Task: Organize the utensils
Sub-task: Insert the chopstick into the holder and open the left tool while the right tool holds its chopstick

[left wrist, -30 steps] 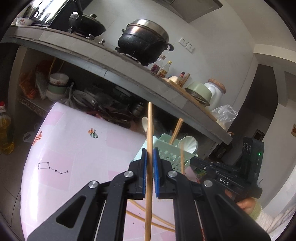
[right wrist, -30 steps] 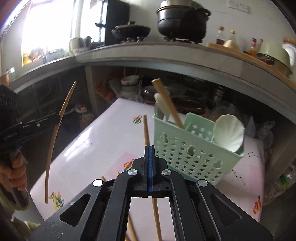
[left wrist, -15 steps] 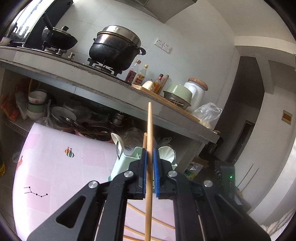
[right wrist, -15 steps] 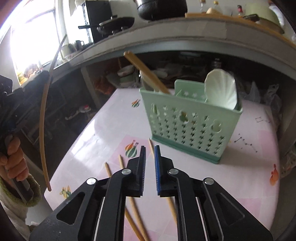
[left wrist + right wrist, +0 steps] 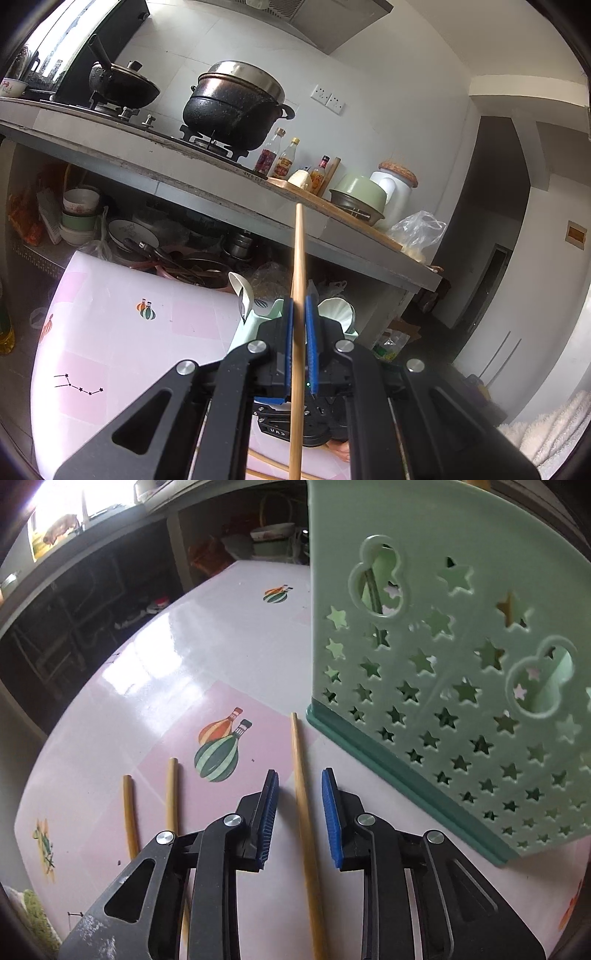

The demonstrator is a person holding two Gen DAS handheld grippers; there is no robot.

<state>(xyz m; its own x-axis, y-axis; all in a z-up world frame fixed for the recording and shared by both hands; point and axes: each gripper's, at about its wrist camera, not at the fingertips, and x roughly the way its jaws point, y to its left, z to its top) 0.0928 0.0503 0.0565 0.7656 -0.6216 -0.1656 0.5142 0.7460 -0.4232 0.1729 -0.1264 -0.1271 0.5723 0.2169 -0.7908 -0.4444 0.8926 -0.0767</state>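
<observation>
Pink-and-white patterned tabletop (image 5: 221,657), one. Mint-green perforated plastic utensil holder (image 5: 461,657), one, ahead and right of the right gripper (image 5: 300,805). Left gripper (image 5: 298,343), clenched on one upright bamboo chopstick (image 5: 298,266), with the holder just beyond it. Right gripper's jaws, just opened, straddle one loose bamboo chopstick lying by the holder's base (image 5: 301,775), pads not pressing. Two further chopsticks (image 5: 171,794) lie left of it. Risk: closing off-centre could roll the stick away; the holder's base could block the right jaw.
</observation>
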